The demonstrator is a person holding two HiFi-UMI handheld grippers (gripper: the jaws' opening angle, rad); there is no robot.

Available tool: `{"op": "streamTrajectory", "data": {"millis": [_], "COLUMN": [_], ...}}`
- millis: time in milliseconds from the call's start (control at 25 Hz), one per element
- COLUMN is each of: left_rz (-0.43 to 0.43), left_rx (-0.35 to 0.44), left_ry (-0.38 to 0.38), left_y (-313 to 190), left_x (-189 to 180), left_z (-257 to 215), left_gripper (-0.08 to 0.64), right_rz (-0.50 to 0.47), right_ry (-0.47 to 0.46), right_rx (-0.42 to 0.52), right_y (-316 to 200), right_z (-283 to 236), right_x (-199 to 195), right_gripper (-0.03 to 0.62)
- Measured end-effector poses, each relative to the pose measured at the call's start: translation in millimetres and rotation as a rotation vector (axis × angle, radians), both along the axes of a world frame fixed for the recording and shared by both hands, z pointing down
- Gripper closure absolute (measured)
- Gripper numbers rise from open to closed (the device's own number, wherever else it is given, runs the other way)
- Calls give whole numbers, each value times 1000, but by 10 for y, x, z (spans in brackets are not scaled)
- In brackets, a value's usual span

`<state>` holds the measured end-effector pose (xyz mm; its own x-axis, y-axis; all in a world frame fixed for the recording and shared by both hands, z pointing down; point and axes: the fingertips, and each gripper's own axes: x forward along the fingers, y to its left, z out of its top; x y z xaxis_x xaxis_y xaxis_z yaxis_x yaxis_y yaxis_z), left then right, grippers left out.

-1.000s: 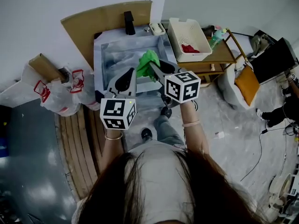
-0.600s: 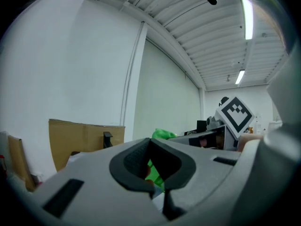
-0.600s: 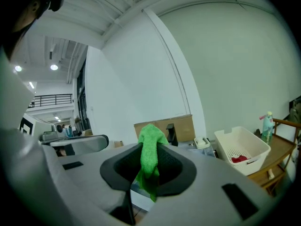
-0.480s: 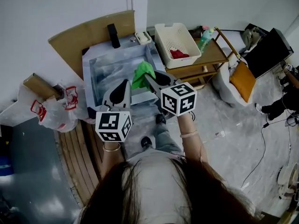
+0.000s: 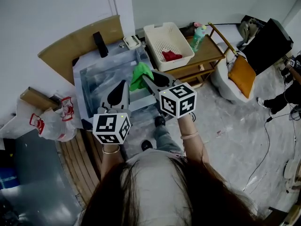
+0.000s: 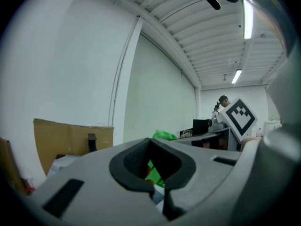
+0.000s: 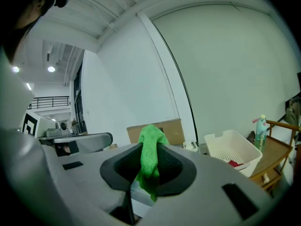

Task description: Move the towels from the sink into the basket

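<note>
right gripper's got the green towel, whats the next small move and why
Probably carry the right gripper sideways toward the white basket on the wooden shelf. Its jaws are clamped on the green towel, which hangs by the right edge of the sink and is not yet over the basket, where a red towel already lies.
</note>
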<state>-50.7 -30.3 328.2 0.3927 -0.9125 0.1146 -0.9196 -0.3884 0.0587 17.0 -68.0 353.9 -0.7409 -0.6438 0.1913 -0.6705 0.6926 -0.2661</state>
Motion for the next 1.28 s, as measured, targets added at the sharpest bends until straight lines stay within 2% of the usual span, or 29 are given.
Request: {"op": "streamTrajectory", "data": {"millis": [1280], "left_rz": [51], "left_rx": [-58], "left_ry": [-15], "left_y": [-1357], "left_x": [896], "left_z": [114], "left_gripper": [556], "right_rz": [37], "right_ry": [-14], "right_rx": [-43], "right_y": [-1309], "right_z": [197], "right_x": [967], "right_gripper": [500]}}
